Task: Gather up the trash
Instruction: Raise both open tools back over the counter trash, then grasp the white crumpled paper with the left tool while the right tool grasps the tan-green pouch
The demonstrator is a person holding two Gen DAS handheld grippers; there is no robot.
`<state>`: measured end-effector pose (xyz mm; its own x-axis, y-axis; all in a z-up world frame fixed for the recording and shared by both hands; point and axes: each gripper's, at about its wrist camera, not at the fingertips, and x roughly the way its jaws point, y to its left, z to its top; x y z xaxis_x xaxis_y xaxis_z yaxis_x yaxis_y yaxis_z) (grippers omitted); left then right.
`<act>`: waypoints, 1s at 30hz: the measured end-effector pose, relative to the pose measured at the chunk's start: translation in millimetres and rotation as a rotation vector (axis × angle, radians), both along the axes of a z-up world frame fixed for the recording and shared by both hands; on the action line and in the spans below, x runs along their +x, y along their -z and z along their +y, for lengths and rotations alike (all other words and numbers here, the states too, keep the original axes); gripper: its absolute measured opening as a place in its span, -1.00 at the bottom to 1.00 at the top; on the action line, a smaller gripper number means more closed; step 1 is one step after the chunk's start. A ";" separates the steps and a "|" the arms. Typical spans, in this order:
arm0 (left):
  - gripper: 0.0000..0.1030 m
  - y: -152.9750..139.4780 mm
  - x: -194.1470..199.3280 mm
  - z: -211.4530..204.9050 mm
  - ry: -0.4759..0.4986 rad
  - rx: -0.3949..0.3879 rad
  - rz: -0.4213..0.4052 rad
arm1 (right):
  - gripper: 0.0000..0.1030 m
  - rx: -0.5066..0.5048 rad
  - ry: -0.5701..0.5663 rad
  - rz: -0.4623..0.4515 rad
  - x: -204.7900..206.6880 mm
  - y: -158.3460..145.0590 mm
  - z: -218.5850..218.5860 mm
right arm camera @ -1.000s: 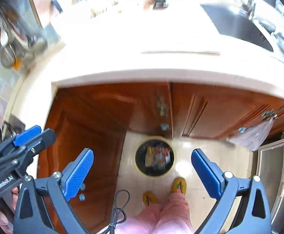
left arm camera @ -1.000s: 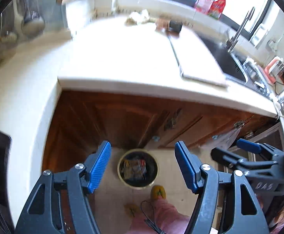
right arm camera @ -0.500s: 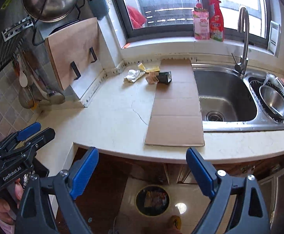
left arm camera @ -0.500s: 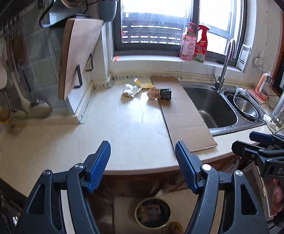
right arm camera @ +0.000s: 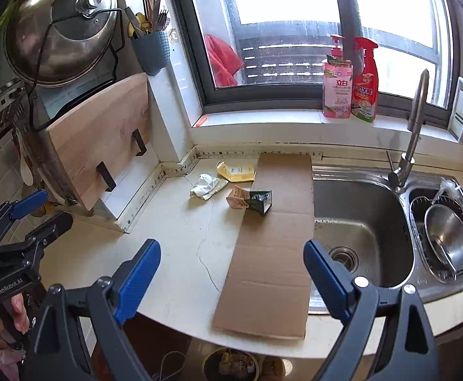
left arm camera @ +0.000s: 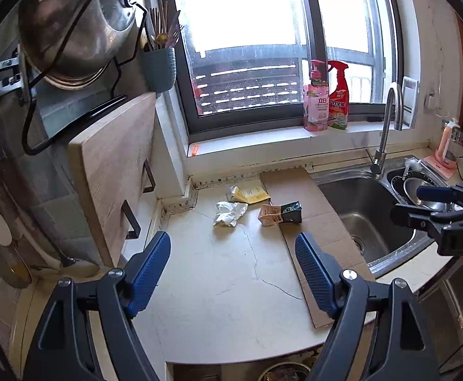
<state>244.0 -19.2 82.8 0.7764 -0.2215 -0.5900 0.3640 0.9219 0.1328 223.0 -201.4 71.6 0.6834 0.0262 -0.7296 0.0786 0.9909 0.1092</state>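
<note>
Blue pads spread wide on the left gripper (left arm camera: 233, 263), jaws just been opening, nothing between them, hanging over the near part of the table (left arm camera: 199, 279). Right gripper (right arm camera: 233, 266) gapes too, empty, above a flat cardboard sheet (right arm camera: 272, 270) that runs from near edge to far wall. Trash waits at the far end: a crumpled white wrapper (left arm camera: 229, 214), a yellow packet (left arm camera: 250, 194) behind it, a squashed carton (left arm camera: 280, 215) on the cardboard's left edge. Right of that, the sink (right arm camera: 361, 222).
</note>
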 end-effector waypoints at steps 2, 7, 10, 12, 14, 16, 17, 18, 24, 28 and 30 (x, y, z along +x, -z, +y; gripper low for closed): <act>0.54 9.6 24.0 -12.9 -0.014 0.025 0.008 | 0.78 0.002 -0.027 0.008 24.2 4.2 -9.1; 0.54 36.9 98.3 -40.2 -0.060 0.054 0.102 | 0.78 0.020 -0.083 0.075 97.2 27.8 -36.8; 0.54 57.2 145.6 -52.1 -0.097 0.056 0.162 | 0.78 0.025 -0.123 0.111 139.9 46.7 -51.2; 0.54 73.9 176.3 -58.8 -0.120 0.051 0.210 | 0.78 0.027 -0.152 0.137 165.3 62.1 -59.3; 0.54 92.6 206.2 -66.1 -0.144 0.056 0.256 | 0.78 0.022 -0.185 0.162 189.0 79.0 -64.6; 0.54 112.0 232.9 -72.8 -0.161 0.058 0.298 | 0.78 0.011 -0.220 0.188 210.7 97.4 -67.4; 0.54 120.5 244.0 -75.2 -0.168 0.060 0.316 | 0.78 0.007 -0.242 0.202 221.3 107.7 -67.8; 0.54 130.1 256.0 -77.8 -0.173 0.063 0.335 | 0.78 0.005 -0.267 0.217 229.7 117.0 -67.4; 0.54 174.8 304.1 -84.3 -0.181 0.067 0.426 | 0.78 -0.057 -0.428 0.297 269.4 172.2 -48.4; 0.54 196.7 322.9 -82.3 -0.169 0.063 0.485 | 0.78 -0.126 -0.499 0.345 281.8 202.3 -34.0; 0.54 204.9 327.2 -82.5 -0.159 0.078 0.496 | 0.77 -0.172 -0.526 0.370 283.9 214.5 -29.1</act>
